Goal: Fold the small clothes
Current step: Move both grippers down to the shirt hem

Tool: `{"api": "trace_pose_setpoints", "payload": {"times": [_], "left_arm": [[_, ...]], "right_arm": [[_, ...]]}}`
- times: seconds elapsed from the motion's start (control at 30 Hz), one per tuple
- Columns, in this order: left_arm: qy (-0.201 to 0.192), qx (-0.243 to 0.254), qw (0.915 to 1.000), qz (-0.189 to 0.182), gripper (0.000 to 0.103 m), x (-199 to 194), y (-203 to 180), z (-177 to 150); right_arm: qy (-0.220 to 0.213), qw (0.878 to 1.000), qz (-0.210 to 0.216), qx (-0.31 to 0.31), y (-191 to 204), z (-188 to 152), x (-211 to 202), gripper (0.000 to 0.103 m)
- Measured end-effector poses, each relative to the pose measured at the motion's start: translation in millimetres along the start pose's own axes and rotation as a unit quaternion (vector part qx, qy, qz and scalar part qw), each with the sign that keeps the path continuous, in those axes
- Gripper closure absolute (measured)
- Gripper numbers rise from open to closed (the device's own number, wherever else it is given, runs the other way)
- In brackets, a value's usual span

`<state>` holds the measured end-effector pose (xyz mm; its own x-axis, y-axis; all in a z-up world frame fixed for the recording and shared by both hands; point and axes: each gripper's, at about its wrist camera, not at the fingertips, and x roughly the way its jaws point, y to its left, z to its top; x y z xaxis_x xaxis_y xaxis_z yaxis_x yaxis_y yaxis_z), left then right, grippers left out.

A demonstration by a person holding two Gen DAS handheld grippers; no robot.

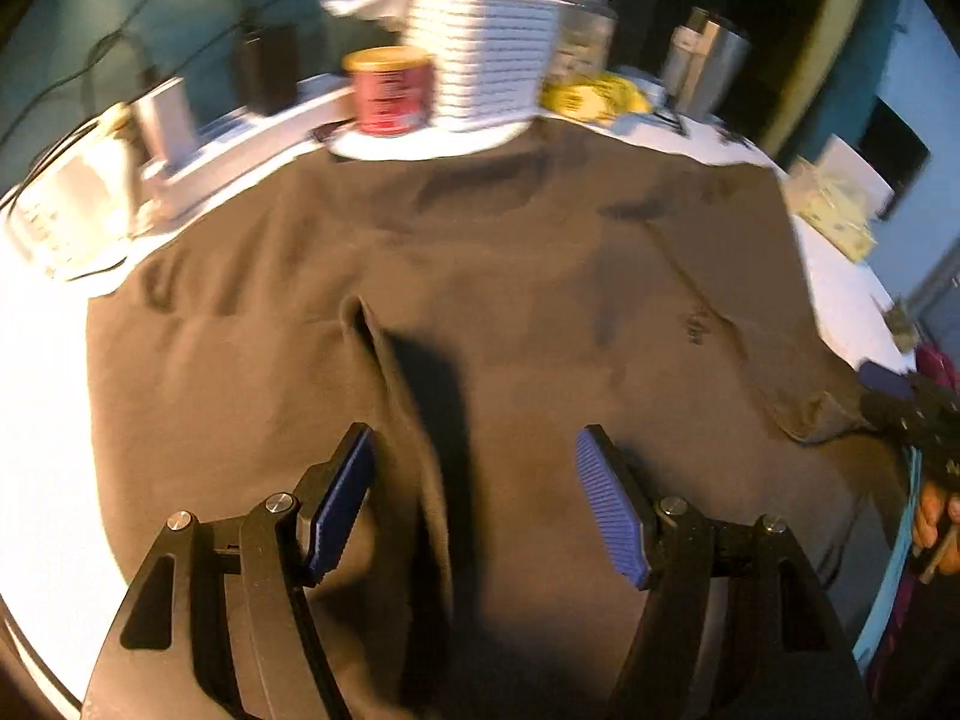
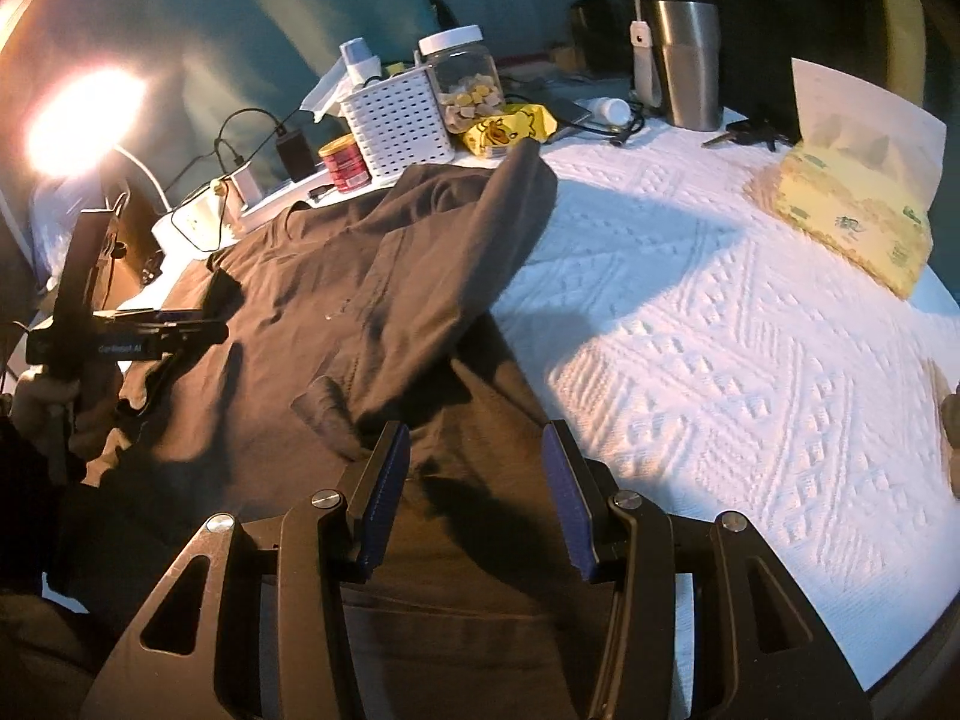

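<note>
- The left wrist view looked down on a dark brown shirt (image 1: 480, 276) spread flat over a white tablecloth (image 1: 42, 408), with a raised crease running down the cloth beside the left finger (image 1: 345, 498).
- The left gripper (image 1: 480, 504) hung over the shirt with its jaws apart and nothing between the blue pads.
- That view was blurred at the back; a red can (image 1: 393, 90), a white basket (image 1: 489, 60) and a steel tumbler (image 1: 705, 66) stood along the far edge.
- Only at its right edge did the right gripper (image 1: 918, 420) show, too cut off to read.
- The right wrist view showed what the left did not: one sleeve (image 2: 516, 204) lay out toward the basket (image 2: 399, 126), beside bare patterned tablecloth (image 2: 750, 330).
- The right gripper (image 2: 474, 492) hovered above the shirt's (image 2: 312, 276) near edge, jaws apart and empty.
- It alone showed a lit lamp (image 2: 84, 114), a jar (image 2: 462, 78), a yellow packet (image 2: 510, 129) and a tissue pack (image 2: 852, 216).
- The left gripper (image 2: 204, 327) appeared there from the side, over the shirt.
</note>
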<state>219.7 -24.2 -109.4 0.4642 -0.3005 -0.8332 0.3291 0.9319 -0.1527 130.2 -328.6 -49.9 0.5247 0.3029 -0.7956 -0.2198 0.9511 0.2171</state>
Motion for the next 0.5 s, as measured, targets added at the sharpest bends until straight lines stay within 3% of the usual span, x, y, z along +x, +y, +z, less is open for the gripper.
{"api": "trace_pose_setpoints", "payload": {"times": [0.13,0.5], "left_arm": [[0.001,0.017,0.9996,-0.023,0.034,-6,-16,1],[-0.031,0.029,0.9991,-0.003,0.034,-46,-31,-14]], "right_arm": [[-0.001,1.000,-0.002,0.002,-1,-1,-1,0.054],[-0.017,1.000,-0.005,-0.005,9,-9,-24,0.054]]}}
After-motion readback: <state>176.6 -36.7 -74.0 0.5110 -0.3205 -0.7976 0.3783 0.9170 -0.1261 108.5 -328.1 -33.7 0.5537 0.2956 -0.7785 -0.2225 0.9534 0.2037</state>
